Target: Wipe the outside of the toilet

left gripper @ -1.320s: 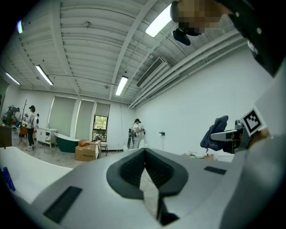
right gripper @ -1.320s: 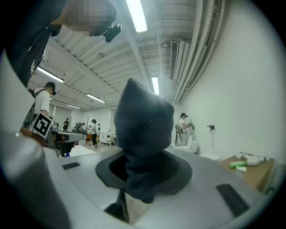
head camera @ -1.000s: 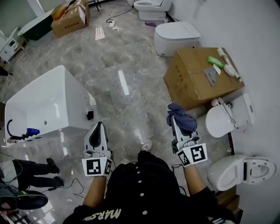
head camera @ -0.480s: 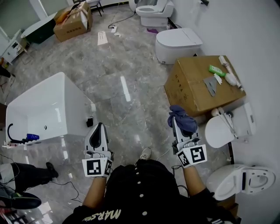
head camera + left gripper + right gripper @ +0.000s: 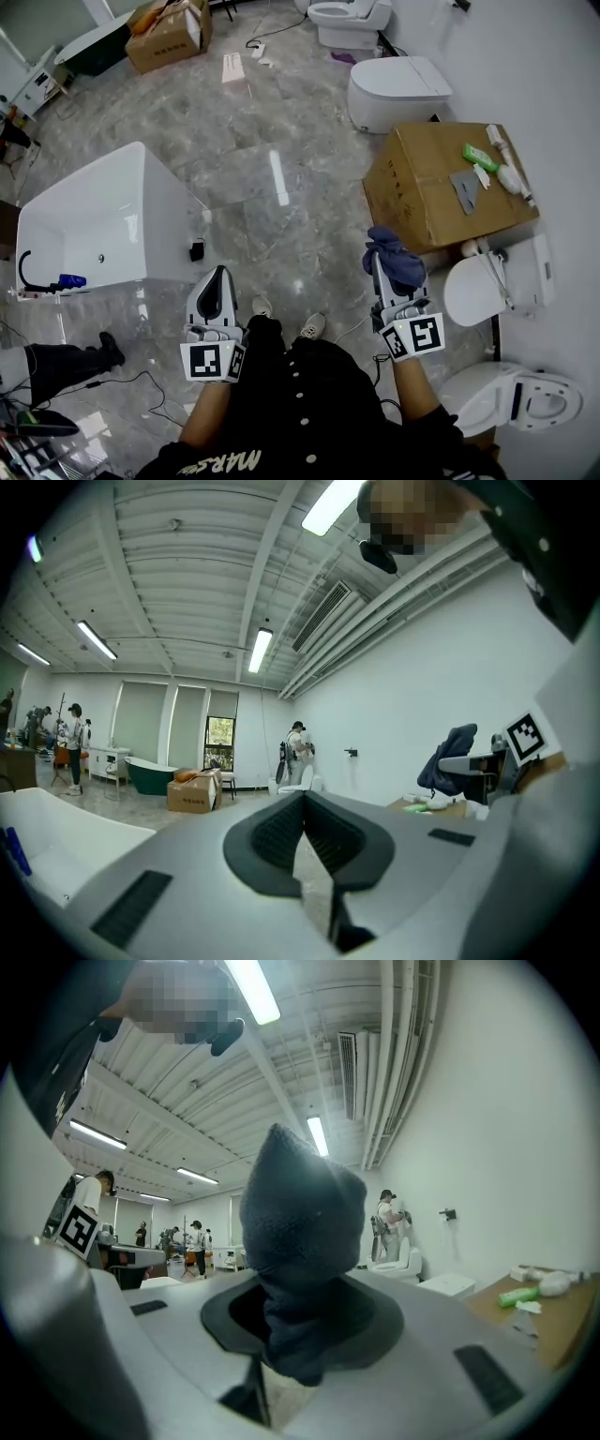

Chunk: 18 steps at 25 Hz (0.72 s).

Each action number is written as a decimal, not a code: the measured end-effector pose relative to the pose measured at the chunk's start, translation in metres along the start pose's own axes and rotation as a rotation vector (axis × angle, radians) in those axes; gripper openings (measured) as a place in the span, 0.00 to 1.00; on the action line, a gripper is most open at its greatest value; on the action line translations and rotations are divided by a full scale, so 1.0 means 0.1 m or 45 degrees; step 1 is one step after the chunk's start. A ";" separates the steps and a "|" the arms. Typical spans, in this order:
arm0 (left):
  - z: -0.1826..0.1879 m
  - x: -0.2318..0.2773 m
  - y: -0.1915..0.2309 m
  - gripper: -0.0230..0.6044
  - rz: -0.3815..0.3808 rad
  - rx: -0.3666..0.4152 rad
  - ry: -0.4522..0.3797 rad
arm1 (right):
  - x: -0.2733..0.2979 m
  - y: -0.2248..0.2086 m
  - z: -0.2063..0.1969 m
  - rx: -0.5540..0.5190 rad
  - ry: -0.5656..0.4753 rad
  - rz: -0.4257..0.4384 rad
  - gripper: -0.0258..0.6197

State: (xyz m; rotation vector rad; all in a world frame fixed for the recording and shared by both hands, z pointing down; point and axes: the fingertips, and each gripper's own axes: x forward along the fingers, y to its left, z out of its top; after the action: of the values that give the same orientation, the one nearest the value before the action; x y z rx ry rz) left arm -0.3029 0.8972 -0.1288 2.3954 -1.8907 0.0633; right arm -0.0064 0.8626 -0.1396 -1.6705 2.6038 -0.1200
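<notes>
The open-seat toilet (image 5: 487, 394) stands against the wall at the person's right, next to a lidded toilet (image 5: 473, 291). Near both but apart, the right gripper (image 5: 382, 274) grasps a dark blue cloth (image 5: 394, 258). The left gripper (image 5: 220, 275) is clenched on nothing. Bare floor (image 5: 281, 225) lies between the cardboard box (image 5: 422, 187) and the bathtub (image 5: 141, 187).

— What's cut off?
— The person (image 5: 66, 359) at the head view's left edge: only the legs show.
— And hidden?
— The dark cloth (image 5: 300, 1232) covers the right gripper's (image 5: 298, 1330) tips. The small items (image 5: 487, 169) on the cardboard box (image 5: 422, 192) are too small to name.
</notes>
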 end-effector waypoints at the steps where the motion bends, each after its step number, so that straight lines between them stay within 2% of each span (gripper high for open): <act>1: -0.01 0.02 0.03 0.05 0.005 -0.003 0.004 | 0.04 0.01 -0.01 0.005 0.000 0.005 0.23; 12: 0.15 0.70 0.48 0.05 -0.049 -0.014 -0.066 | 0.70 0.01 0.09 -0.039 -0.010 -0.042 0.23; 18: 0.27 1.11 0.91 0.05 -0.036 -0.026 -0.096 | 1.22 0.04 0.24 -0.060 -0.040 -0.060 0.23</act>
State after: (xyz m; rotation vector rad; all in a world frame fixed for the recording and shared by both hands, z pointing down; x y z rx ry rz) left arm -0.3661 0.7667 -0.1421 2.4438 -1.8780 -0.0493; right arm -0.0593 0.7528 -0.1639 -1.7347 2.5652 -0.0337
